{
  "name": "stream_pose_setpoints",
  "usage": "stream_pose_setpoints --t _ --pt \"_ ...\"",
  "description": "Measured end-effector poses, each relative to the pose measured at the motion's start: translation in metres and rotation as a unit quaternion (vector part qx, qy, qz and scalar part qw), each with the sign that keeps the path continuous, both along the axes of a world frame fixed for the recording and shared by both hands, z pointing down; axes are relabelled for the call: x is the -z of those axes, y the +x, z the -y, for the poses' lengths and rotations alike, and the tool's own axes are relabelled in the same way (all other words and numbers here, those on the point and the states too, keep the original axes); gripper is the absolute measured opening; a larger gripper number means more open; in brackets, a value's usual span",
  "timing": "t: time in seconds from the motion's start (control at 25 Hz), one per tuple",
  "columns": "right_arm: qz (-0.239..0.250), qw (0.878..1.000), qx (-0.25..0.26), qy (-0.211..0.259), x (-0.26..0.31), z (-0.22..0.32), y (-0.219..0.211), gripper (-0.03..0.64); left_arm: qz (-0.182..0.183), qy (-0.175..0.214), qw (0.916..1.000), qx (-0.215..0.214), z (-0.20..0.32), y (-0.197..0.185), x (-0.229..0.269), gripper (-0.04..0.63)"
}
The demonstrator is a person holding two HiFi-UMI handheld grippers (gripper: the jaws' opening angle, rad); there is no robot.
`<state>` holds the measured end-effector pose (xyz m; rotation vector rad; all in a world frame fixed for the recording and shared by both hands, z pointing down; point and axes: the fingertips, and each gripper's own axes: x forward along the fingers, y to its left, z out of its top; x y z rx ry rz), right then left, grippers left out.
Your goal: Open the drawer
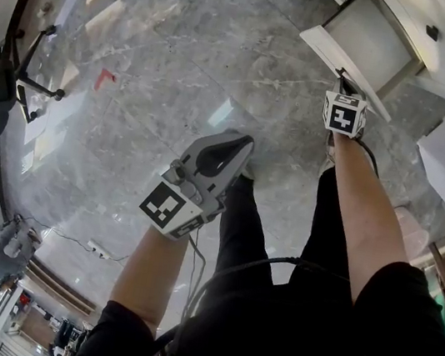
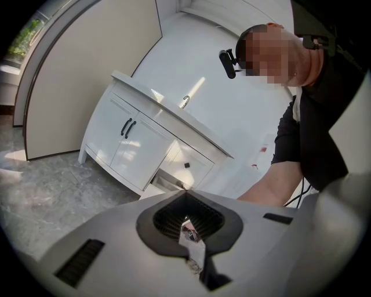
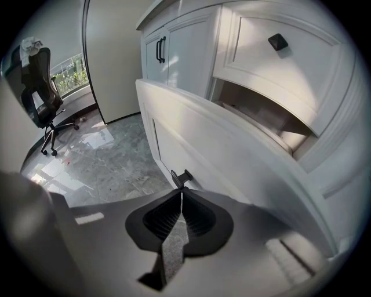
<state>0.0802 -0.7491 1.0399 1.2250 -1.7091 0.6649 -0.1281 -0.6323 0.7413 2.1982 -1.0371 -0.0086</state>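
**Clerk:** Largest item first?

**Checker:** A white vanity cabinet [image 2: 130, 148], standing on a grey marble floor [image 1: 167, 54]. Next is its lower drawer [image 3: 232, 156], drawn well out of the carcass with the inside showing. The upper drawer [image 3: 272, 64] is shut.

**Clerk:** And the claws?

**Checker:** The right claw [image 3: 181, 192] is pressed together, its tips pinching the small black knob [image 3: 181, 177] on the lower drawer's front. The left claw [image 1: 241, 141] is pressed together on nothing.

**Clerk:** Hazards?

**Checker:** As a judgement, the pinch looks thin, at the very tips. A pull off the drawer's own line could slide the tips off the knob or rack the drawer in its runners. Hauling much farther might bring it right out of the cabinet.

**Clerk:** Arm pose?

**Checker:** The right forearm [image 1: 368, 214] is stretched forward, with its claw pointing steeply down onto the drawer front. The left forearm [image 1: 146, 279] is held back over the leg, its claw about level and well apart from the cabinet.
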Motion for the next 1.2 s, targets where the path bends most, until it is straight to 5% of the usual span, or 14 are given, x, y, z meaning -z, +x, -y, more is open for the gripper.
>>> stream_pose_setpoints --t 0.52,0.76,1.0,1.2 --pt "-0.002 1.0 0.006 -0.008 0.002 -0.01 -0.003 -0.008 0.006 -0.009 0.9999 0.0 -0.004 0.0 -0.007 0.0" --pt "0.035 0.99 0.132 -0.027 0.004 -0.043 -0.065 -0.006 0.009 -0.016 0.9998 -0.006 -0.01 0.001 -0.009 0.0" --pt "0.046 0.998 0.029 -0.043 -0.006 -0.052 -0.053 -0.006 0.009 -0.009 0.9999 -0.004 -0.012 -0.002 -0.003 0.0" --pt "0.008 0.999 0.032 -0.022 -0.001 -0.031 -0.019 0.025 0.002 -0.019 0.9998 0.006 -0.009 -0.002 -0.002 0.0"
